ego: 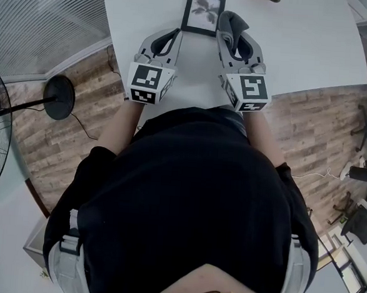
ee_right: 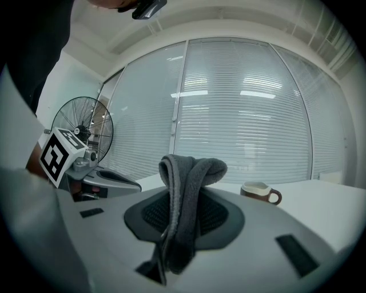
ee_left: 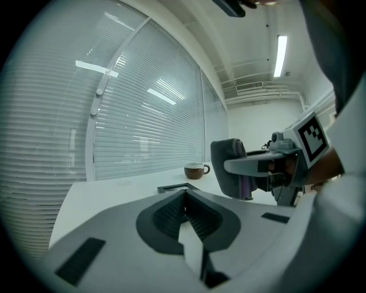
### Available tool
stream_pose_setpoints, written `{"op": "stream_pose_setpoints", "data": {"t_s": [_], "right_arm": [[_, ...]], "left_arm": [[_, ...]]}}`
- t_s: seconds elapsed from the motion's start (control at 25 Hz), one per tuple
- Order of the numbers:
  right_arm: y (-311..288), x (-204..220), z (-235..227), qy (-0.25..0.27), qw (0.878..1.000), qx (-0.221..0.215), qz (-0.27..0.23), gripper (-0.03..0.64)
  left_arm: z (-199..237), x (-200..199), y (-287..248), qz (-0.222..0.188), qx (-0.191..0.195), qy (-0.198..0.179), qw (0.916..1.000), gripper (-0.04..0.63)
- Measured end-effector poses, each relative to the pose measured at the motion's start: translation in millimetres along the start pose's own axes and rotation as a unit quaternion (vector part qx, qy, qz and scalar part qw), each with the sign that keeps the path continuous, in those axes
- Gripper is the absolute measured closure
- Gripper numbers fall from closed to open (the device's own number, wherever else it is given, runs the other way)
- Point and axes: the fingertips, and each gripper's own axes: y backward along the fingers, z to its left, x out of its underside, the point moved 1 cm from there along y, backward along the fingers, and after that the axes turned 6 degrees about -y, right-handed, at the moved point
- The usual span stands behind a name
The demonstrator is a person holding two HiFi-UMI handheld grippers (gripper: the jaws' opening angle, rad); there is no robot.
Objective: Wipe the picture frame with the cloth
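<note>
picture frame, black-edged, lies flat showing a leafy print.

This looks like an office: a long white desk carrying a mug, glass walls behind slatted blinds, and a strip light on a white ceiling. There is also a wood-pattern floor, a pedestal fan and dark chairs off to one side.
</note>
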Motion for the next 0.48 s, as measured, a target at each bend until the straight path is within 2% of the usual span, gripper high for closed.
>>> {"op": "stream_pose_setpoints", "data": {"t_s": [0.48], "right_arm": [[1.1, 3.7, 0.6, 0.003, 1.000, 0.002, 0.003, 0.517]], "left_arm": [[3.1, -2.6, 2.5, -0.008, -0.004, 0.009, 0.9999, 0.583]]}}
